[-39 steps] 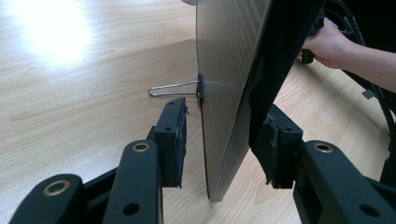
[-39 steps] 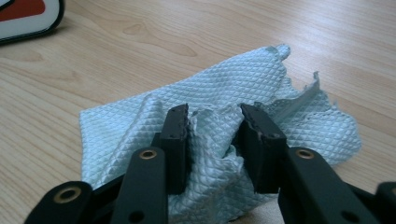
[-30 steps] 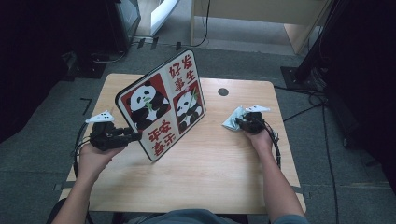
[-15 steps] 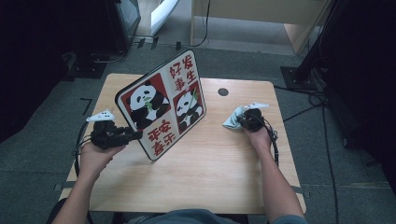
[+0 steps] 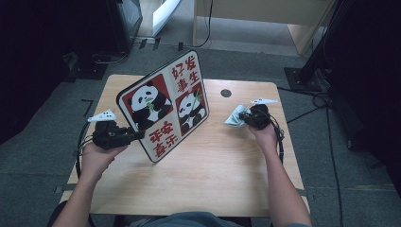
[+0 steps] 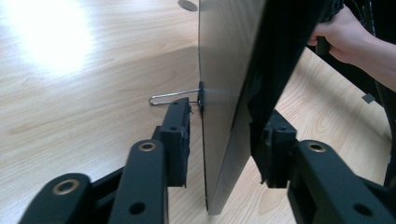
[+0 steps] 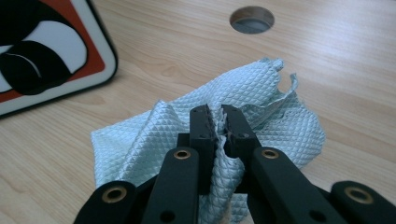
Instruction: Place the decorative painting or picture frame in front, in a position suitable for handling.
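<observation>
Panda board (image 5: 166, 105) is standing tilted on its lower edge near the middle of the wooden surface (image 5: 213, 175), picture side facing the person. Left of the board, the left claw (image 5: 137, 135) is reaching in at its lower left edge; in the left gripper view its jaws are sitting either side of the thin board (image 6: 229, 107) with a small gap at each pad, so it is not clenching. A wire stand (image 6: 175, 97) is sticking out from the board's back. Right of the board, the right claw (image 5: 242, 116) is pinching a crumpled pale blue cloth (image 7: 261, 107) resting on the surface, near a round hole (image 5: 225, 93).
</observation>
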